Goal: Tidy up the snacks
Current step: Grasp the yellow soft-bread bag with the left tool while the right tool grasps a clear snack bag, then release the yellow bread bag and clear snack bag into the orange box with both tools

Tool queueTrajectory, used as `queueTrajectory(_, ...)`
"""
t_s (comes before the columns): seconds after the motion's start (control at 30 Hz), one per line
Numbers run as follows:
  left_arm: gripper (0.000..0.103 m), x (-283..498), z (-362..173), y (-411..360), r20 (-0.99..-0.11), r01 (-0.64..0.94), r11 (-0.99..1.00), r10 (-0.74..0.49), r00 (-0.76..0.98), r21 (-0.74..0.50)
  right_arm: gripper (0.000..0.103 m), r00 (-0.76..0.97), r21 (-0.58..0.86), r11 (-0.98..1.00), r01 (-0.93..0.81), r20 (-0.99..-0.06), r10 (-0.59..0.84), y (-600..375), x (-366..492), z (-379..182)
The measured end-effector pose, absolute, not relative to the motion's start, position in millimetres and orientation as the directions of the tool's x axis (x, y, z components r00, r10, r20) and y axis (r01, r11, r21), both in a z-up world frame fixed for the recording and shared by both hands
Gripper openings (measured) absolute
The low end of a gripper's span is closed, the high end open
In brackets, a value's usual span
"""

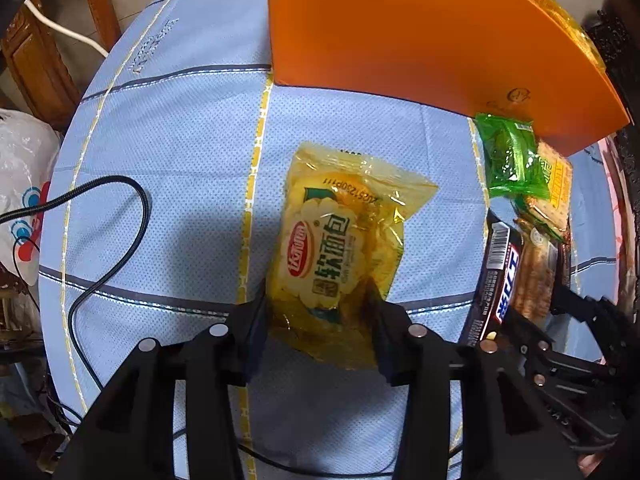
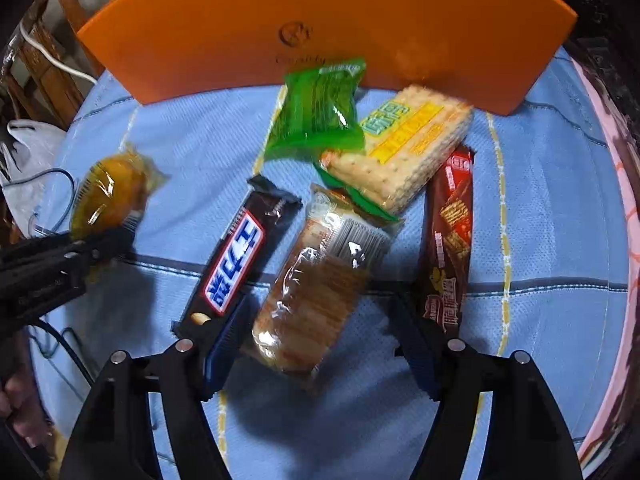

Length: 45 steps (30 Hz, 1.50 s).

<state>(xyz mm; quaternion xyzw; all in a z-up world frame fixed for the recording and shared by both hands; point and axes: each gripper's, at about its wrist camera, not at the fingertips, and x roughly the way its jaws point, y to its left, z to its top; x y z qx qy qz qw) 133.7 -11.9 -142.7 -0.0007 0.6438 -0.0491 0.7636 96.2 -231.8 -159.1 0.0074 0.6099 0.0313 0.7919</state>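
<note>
A yellow soft-bread packet lies on the blue tablecloth, and my left gripper is shut on its near end, both pads pressing its sides. The right wrist view shows that packet at the far left. My right gripper points down, open, straddling a clear cracker packet, with a gap at the right finger. A dark Snickers bar lies by its left finger. A brown wafer packet, a yellow-labelled cracker pack and a green packet lie beyond.
An orange box stands along the far side, its wall right behind the snacks. A black cable loops over the cloth's left edge. Off the table at left are a white plastic bag and a wooden chair.
</note>
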Motion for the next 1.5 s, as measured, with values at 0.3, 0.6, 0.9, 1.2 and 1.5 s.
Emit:
queueTrajectory(0.3, 0.040, 129.6, -139.7, -32.9, -0.982, 0.116, 0.992, -0.074, 0.173, -0.054, 0.037, 0.243, 0.066, 0.992, -0.107, -0.966, 0.090, -228.9, 84.3, -139.4)
queueTrajectory(0.6, 0.039, 107.4, -71.3, -28.9, -0.942, 0.145, 0.976, -0.198, 0.270, -0.163, 0.037, 0.374, 0.248, 0.960, -0.132, -0.884, 0.280, -249.4, 70.4, -55.5)
queueTrajectory(0.9, 0.039, 147.6, 11.6, -33.5, -0.875, 0.184, 0.969, -0.229, 0.426, -0.164, 0.037, 0.517, 0.224, 0.964, -0.147, -0.813, 0.267, -286.6, 109.5, 9.3)
queueTrajectory(1.2, 0.039, 222.0, 50.8, -56.5, -0.842, 0.195, 0.970, -0.227, 0.490, -0.149, 0.038, 0.616, 0.179, 0.977, -0.115, -0.758, 0.212, -307.8, 189.2, 45.1)
queueTrajectory(1.5, 0.084, 292.9, 21.2, -74.6, -0.871, 0.135, 0.983, -0.172, 0.460, -0.123, 0.055, 0.602, 0.121, 0.992, -0.046, -0.789, 0.124, -327.9, 261.4, 20.9)
